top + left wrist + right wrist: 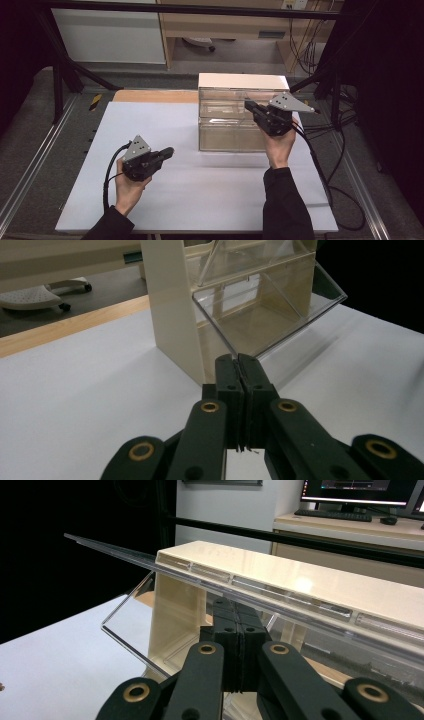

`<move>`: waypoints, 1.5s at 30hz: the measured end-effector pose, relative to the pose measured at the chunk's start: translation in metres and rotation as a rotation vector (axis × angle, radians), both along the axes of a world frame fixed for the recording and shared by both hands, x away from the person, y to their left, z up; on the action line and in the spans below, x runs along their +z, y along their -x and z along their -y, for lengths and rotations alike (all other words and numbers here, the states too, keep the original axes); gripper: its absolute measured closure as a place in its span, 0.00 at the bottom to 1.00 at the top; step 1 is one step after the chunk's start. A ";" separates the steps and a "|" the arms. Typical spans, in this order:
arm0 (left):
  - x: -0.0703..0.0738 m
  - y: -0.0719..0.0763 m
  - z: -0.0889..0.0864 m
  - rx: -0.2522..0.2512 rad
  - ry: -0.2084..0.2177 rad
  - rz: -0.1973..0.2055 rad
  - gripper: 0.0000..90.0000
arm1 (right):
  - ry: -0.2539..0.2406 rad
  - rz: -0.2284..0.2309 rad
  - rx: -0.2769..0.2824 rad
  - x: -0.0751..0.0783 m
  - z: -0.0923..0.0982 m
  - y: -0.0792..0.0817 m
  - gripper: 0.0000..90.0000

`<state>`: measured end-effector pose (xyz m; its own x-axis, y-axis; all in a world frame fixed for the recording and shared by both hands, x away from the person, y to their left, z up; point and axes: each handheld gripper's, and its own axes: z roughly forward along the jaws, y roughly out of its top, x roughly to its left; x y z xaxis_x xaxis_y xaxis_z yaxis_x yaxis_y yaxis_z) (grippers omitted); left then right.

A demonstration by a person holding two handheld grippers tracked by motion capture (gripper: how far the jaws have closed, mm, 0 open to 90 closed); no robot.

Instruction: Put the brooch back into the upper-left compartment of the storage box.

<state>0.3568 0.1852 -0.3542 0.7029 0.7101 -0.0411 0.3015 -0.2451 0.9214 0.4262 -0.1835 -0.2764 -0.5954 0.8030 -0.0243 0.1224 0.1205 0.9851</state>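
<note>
My right gripper (254, 108) at the upper clear flap (150, 560) of the drawer box (240, 82), jaws pressed together, tips under the flap's edge, my left gripper (167, 151) shut and empty, near the box's lower front on the white table (200, 200).

A white board (190, 185) lies on the table, with a strip of bare wood along its far edge. Near that far edge, right of the middle, stands a cream cabinet (243, 111) with two clear drawers, one above the other. The right gripper (252, 107) is in front of the upper drawer at the cabinet's right end, its black jaws pressed together and pointing left; whether they touch the drawer front I cannot tell. The left gripper (169, 151) is over the left half of the board, well apart from the cabinet, jaws together and pointing toward it. A black cable trails from each gripper.
</note>
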 end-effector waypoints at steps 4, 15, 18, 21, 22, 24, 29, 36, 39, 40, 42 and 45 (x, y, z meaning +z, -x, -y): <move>0.004 -0.001 0.005 -0.008 0.009 0.011 0.98 | 0.001 0.000 0.000 0.000 0.000 0.000 1.00; 0.013 -0.006 0.017 -0.020 0.029 0.028 0.98 | 0.002 0.001 0.000 0.000 0.000 0.000 1.00; 0.014 -0.007 0.021 -0.022 0.038 0.031 0.98 | 0.002 0.002 -0.001 0.000 0.000 0.000 1.00; 0.016 -0.008 0.024 -0.027 0.042 0.034 0.98 | 0.003 0.002 0.001 0.000 0.000 0.000 1.00; 0.017 -0.008 0.026 -0.027 0.044 0.037 0.98 | 0.005 0.002 0.001 0.000 0.000 0.000 1.00; 0.020 -0.009 0.028 -0.029 0.048 0.043 0.98 | 0.000 0.001 0.000 0.000 0.000 0.000 1.00; 0.026 -0.011 0.031 -0.027 0.058 0.058 0.98 | 0.002 0.003 0.000 0.001 0.000 0.000 1.00; 0.032 -0.016 0.035 -0.022 0.063 0.066 0.98 | 0.004 0.003 0.000 0.001 0.000 0.000 1.00; 0.035 -0.018 0.037 -0.019 0.070 0.069 0.98 | 0.004 0.003 -0.001 0.001 0.000 0.000 1.00; 0.036 -0.019 0.038 -0.021 0.073 0.070 0.98 | 0.003 0.003 -0.001 0.001 0.000 0.000 1.00; 0.038 -0.019 0.040 -0.023 0.068 0.074 0.98 | 0.003 0.003 -0.001 0.001 0.000 0.000 1.00; 0.041 -0.021 0.043 -0.024 0.082 0.080 0.98 | 0.004 0.004 -0.001 0.001 0.000 0.000 1.00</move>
<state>0.3773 0.1417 -0.3131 0.7231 0.6895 -0.0415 0.2209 -0.1739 0.9597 0.4264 -0.1836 -0.2754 -0.5949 0.8032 -0.0298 0.1188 0.1245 0.9851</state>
